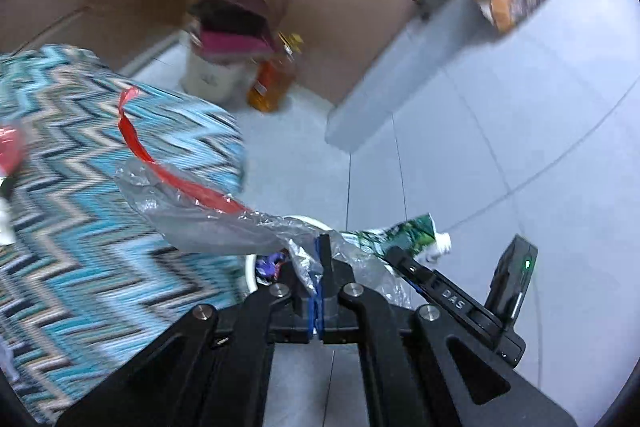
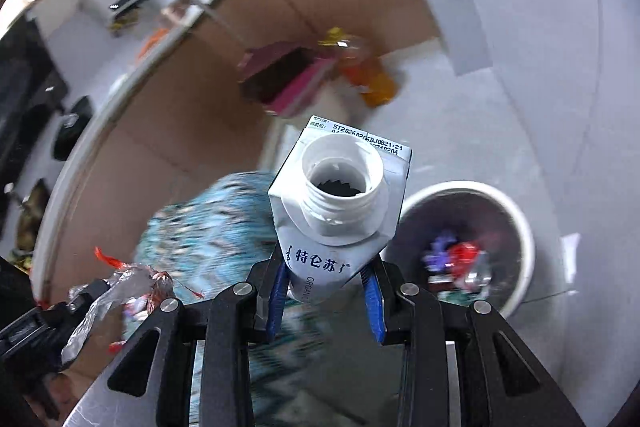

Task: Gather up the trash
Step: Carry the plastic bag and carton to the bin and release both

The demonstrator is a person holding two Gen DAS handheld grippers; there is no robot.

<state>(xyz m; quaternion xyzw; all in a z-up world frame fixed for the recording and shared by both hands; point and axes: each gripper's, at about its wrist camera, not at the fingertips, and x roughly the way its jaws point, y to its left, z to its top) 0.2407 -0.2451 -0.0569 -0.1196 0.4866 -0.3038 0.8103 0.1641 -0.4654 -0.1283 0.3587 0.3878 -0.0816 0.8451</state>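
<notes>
Blurred blue zigzag-patterned cloth (image 1: pixel 100 195) fills the left, its edges cut off. Round white-rimmed waste bin (image 2: pixel 516 223) on the grey floor holds smeared, unreadable wrappers. Right gripper (image 2: pixel 326 287), jaws part-way apart, clamps an uncapped white milk carton (image 2: pixel 340 195). Left gripper (image 1: pixel 320 267), closed, pinches crumpled clear plastic film with a red strip (image 1: pixel 208 211).

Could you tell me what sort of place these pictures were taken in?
Probably a lived-in home room, perhaps by a kitchen. A pale tiled floor holds a white trash bin with wrappers in it, an amber bottle stands on the floor, and a zigzag-patterned cloth covers furniture.
</notes>
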